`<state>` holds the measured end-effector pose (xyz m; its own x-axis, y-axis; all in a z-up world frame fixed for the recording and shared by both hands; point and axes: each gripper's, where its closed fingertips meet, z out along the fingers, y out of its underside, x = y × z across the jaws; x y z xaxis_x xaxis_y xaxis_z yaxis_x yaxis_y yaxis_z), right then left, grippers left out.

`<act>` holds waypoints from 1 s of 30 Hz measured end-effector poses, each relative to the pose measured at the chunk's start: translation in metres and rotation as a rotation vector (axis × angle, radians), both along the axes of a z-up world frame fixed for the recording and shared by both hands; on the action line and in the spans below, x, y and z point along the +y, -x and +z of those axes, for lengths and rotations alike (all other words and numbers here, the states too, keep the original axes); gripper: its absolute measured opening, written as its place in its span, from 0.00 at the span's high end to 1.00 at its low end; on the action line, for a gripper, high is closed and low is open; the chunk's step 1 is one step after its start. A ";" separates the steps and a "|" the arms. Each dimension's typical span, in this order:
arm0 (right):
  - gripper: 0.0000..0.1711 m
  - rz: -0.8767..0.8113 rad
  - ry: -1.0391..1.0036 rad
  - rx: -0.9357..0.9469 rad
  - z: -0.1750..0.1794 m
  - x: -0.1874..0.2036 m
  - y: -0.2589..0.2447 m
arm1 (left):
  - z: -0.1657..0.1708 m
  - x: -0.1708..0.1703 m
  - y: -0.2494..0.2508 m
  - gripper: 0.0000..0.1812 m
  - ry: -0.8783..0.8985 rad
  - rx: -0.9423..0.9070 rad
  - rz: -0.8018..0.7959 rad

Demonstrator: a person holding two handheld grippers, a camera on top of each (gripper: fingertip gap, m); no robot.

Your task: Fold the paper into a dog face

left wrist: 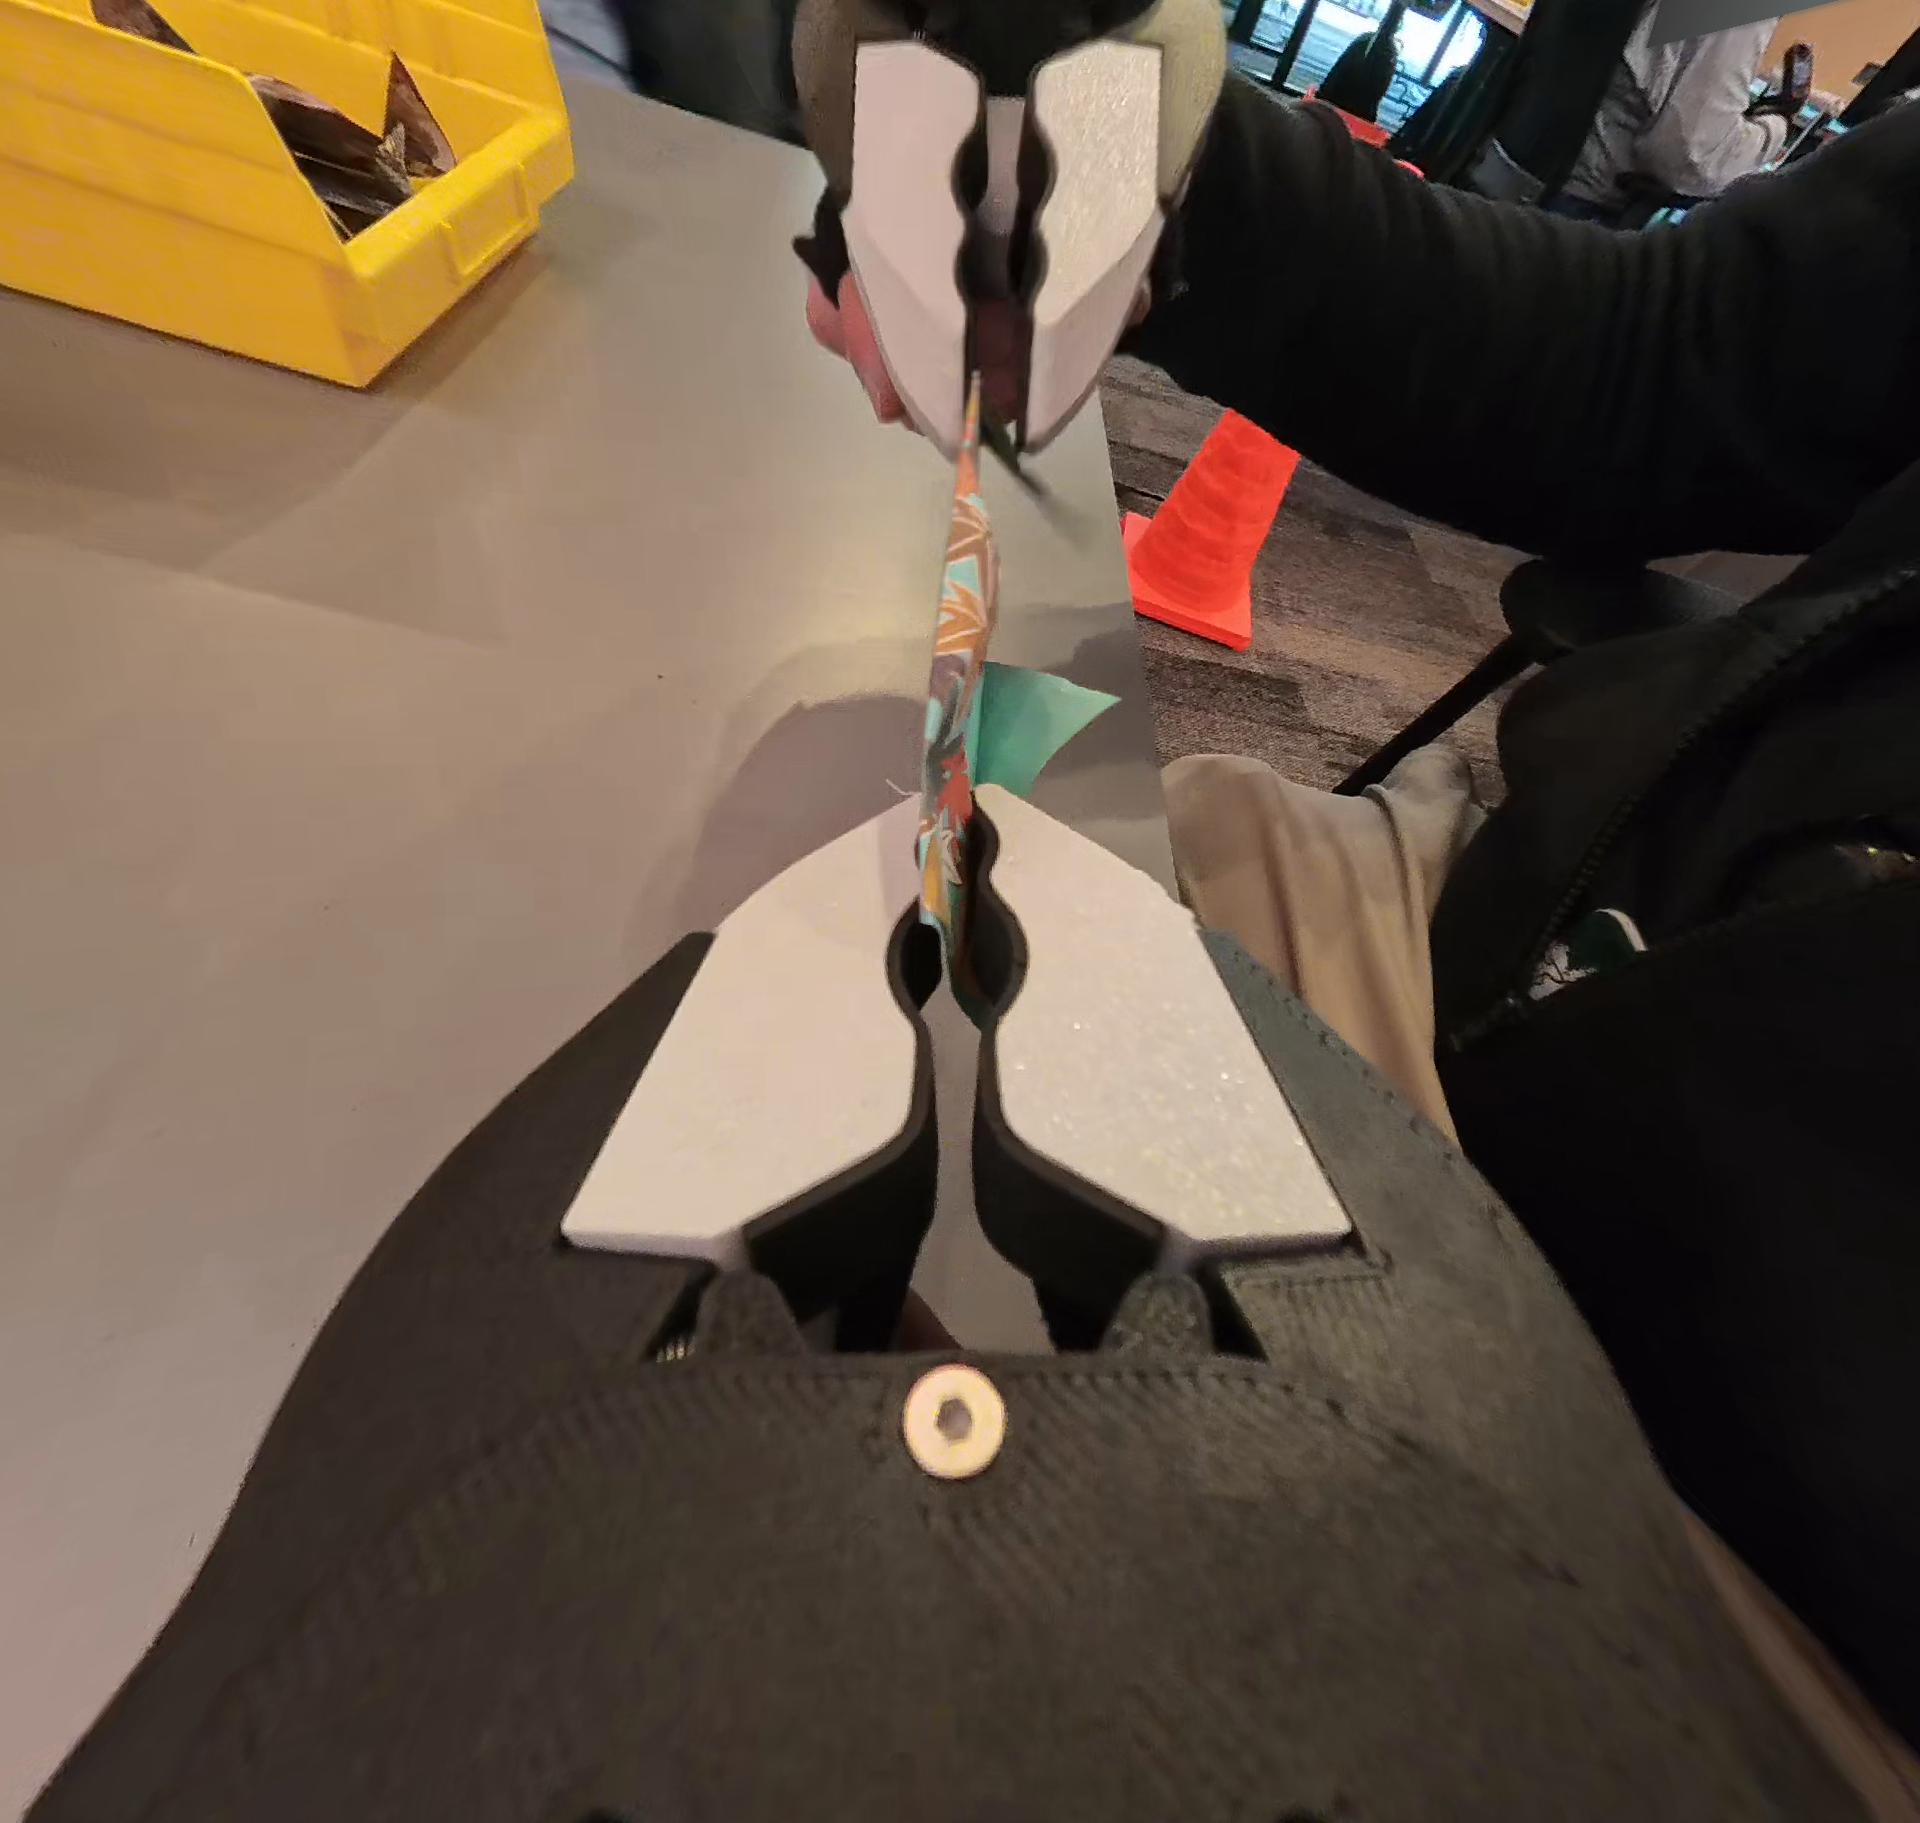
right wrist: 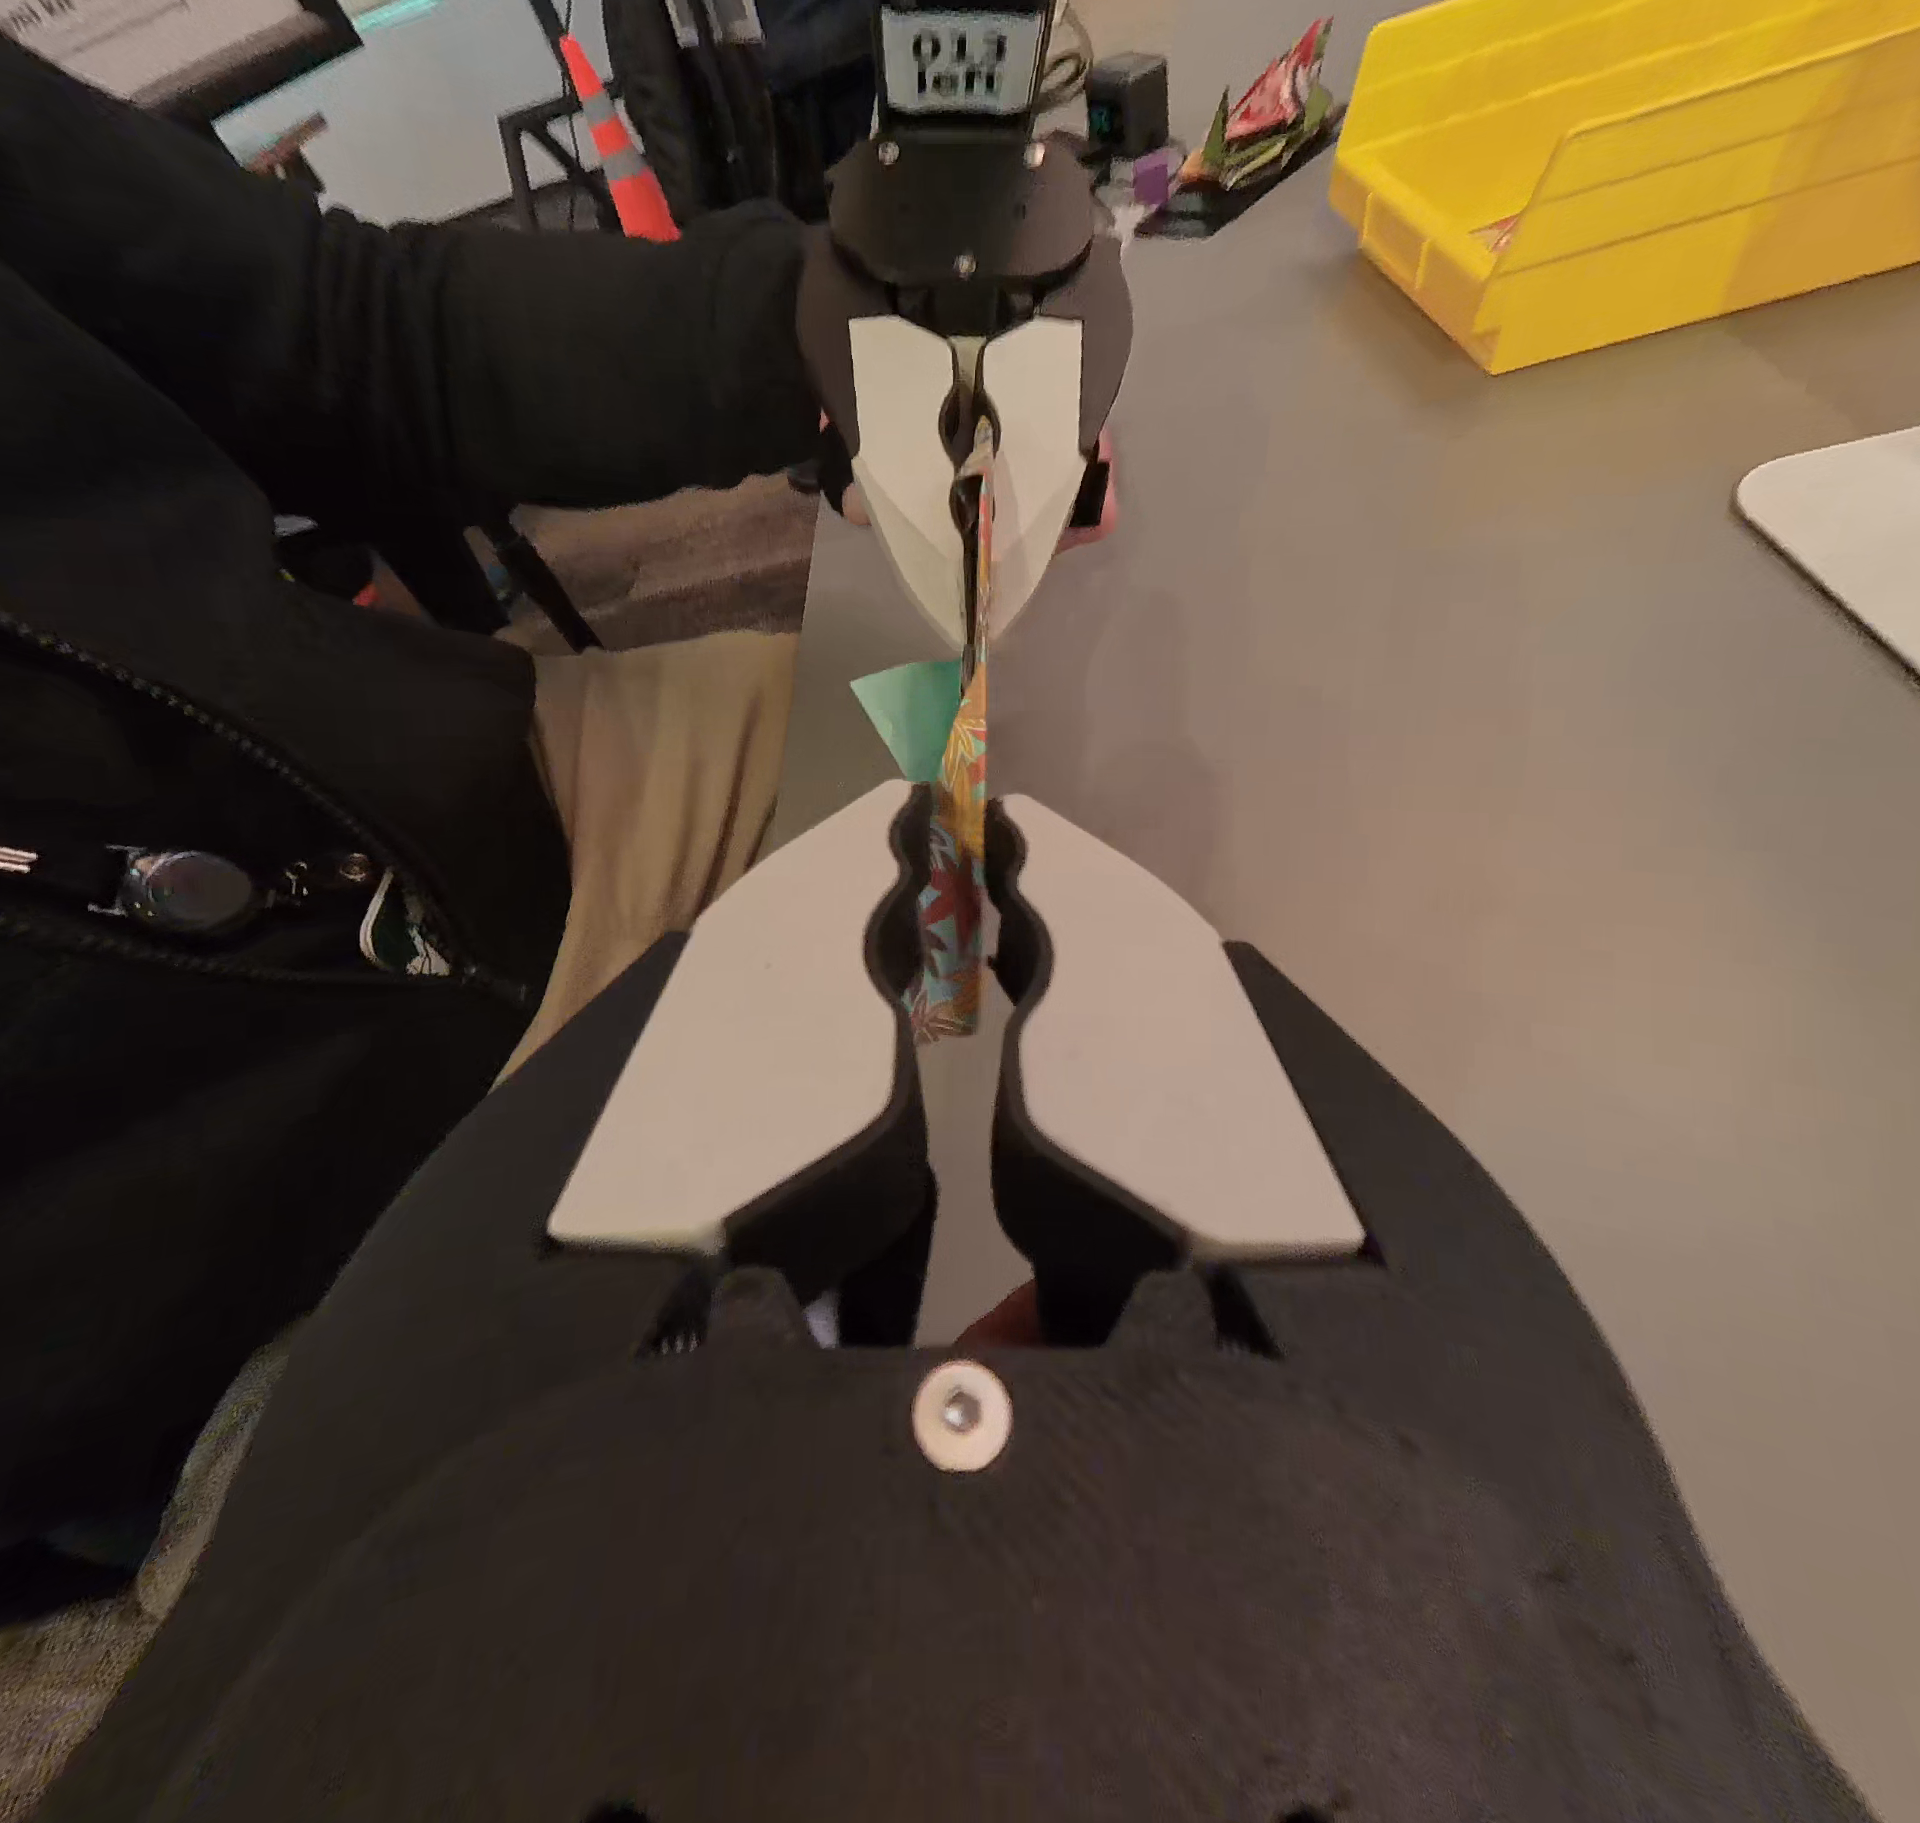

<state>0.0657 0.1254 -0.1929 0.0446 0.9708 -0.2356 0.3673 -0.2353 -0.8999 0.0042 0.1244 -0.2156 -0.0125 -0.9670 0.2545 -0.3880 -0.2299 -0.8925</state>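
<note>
A folded sheet of leaf-patterned paper [left wrist: 966, 610] with a teal underside flap [left wrist: 1029, 724] hangs edge-on in the air, stretched between both grippers above the grey table's [left wrist: 416, 734] near edge. My left gripper [left wrist: 966, 817] is shut on its near end. My right gripper [left wrist: 987, 428] faces it and is shut on the far end. In the right wrist view the right gripper [right wrist: 951, 797] clamps the paper [right wrist: 964, 739], the teal flap [right wrist: 909, 713] sticks out left, and the left gripper [right wrist: 977, 630] pinches the other end.
A yellow bin [left wrist: 312, 215] holding folded papers stands at the table's back; it also shows in the right wrist view [right wrist: 1662, 163]. Nearby are a pile of folded papers [right wrist: 1268, 121] and a white pad [right wrist: 1849, 526]. An orange cone [left wrist: 1205, 526] stands on the floor. A person's black sleeve [left wrist: 1507, 319] holds the right gripper. My right fingertips sit around 8 cm from my left ones.
</note>
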 end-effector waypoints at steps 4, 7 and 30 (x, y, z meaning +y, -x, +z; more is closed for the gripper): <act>1.00 -0.011 -0.052 -0.058 -0.010 0.003 0.008 | 0.003 -0.001 0.001 1.00 0.000 -0.014 -0.004; 1.00 -0.061 -0.026 0.045 0.003 0.010 0.010 | 0.012 0.005 0.003 0.97 0.020 -0.077 0.028; 0.91 -0.218 0.125 0.285 0.028 0.026 0.021 | 0.047 0.013 -0.011 1.00 0.130 -0.396 0.124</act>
